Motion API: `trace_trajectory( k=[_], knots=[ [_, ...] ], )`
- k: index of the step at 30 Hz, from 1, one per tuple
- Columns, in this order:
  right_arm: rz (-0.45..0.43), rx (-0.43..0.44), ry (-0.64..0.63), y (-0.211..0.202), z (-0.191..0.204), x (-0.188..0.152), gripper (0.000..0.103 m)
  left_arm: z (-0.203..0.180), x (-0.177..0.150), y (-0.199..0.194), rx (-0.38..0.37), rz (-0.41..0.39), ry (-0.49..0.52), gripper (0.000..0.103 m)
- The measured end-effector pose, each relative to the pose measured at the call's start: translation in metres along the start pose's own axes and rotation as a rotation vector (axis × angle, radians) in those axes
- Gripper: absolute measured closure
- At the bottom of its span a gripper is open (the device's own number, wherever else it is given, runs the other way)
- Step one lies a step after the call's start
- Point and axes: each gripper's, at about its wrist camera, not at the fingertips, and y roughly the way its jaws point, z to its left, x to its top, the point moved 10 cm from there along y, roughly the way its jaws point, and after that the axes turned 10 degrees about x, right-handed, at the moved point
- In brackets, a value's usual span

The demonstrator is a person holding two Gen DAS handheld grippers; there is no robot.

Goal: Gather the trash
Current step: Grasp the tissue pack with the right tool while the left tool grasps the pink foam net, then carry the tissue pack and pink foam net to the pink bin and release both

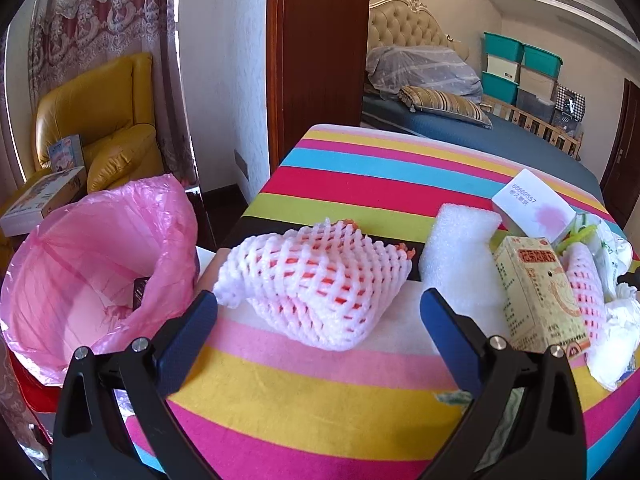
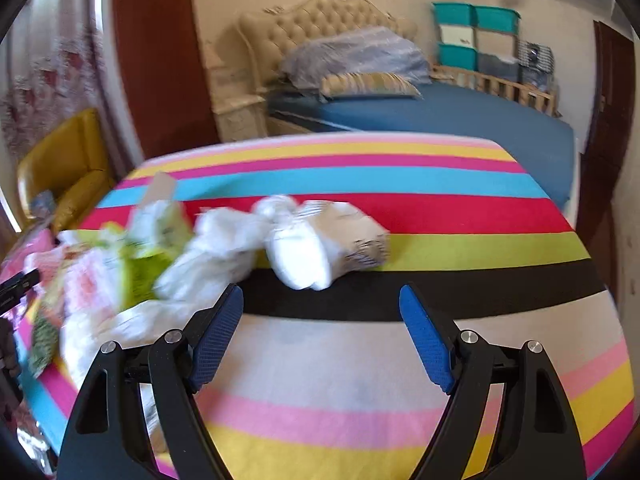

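The left gripper (image 1: 318, 312) stands wide open and holds nothing; the foam net (image 1: 316, 284) lies on the striped cloth (image 1: 320, 392) straight ahead of it, just past the fingertips, its long axis running across the view from left to right, so the jaws already straddle its width; the pink bag (image 1: 92, 264) gapes open just left of the net, off the cloth's edge. The right gripper (image 2: 321, 308) is likewise wide open and empty, over a bare stretch of cloth; the white wad (image 2: 320, 240) lies a little beyond it, and the blurred heap of wrappers (image 2: 120, 256) sits off to its left. My judgement: the left hand is the nearer to a catch; a short push forward and down should bring the pads onto the net's two long sides, then a swing left to the bag.
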Motion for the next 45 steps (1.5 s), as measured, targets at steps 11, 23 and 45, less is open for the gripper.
trace_trajectory(
  k=[11,23,45],
  knots=[
    [0.148,-0.009,-0.009,0.059,-0.014,0.013,0.019,-0.015,0.003,0.012,-0.049,0.059,0.014,0.005],
    [0.113,-0.017,-0.022,0.052,-0.013,0.013,0.03,-0.014,0.002,0.016,-0.042,0.079,0.006,0.005],
    [0.031,0.092,-0.039,-0.009,0.024,-0.019,0.029,-0.02,-0.005,0.007,-0.071,0.069,0.013,0.069]
  ],
)
